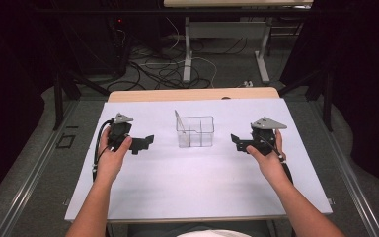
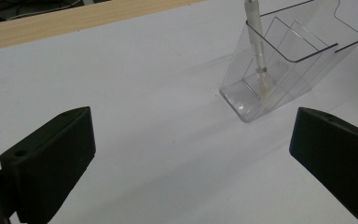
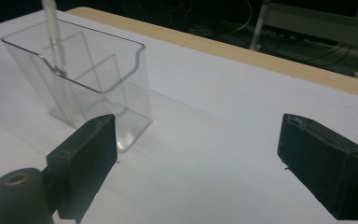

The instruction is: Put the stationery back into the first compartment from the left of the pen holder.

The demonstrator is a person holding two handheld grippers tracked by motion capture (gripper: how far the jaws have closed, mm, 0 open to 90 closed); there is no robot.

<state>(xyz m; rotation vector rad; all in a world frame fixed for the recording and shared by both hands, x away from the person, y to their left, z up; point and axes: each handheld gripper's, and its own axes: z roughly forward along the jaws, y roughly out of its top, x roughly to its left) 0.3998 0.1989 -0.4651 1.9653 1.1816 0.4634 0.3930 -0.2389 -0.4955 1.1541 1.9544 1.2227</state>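
A clear plastic organiser (image 1: 195, 131) with inner dividers stands upright near the middle of the white-covered surface (image 1: 197, 182), between the two hands and apart from both. A slim pale pen-like tool (image 1: 178, 120) stands in its left-hand compartment as seen from above, leaning against the rim with its upper end rising above the wall; in the left gripper view the same tool (image 2: 257, 42) reaches down to the floor of the organiser (image 2: 284, 70), though its exact kind cannot be made out through the plastic. The left claw (image 1: 145, 142) is held low over the surface to the left of the organiser and points toward it; its jaws stand wide, with bare white surface between them and nothing gripped. The right claw (image 1: 237, 141) is held to the right of the organiser, likewise pointing inward; its jaws are spread wide and hold nothing. In the right gripper view the organiser (image 3: 102, 70) lies ahead and toward the left jaw, near it but clear of the pads, with the tool (image 3: 56, 51) at its far left corner. A wooden edge (image 1: 192, 94) of the surface shows along the far side beyond the white covering. Cables (image 1: 153, 69) lie on the floor beyond it.
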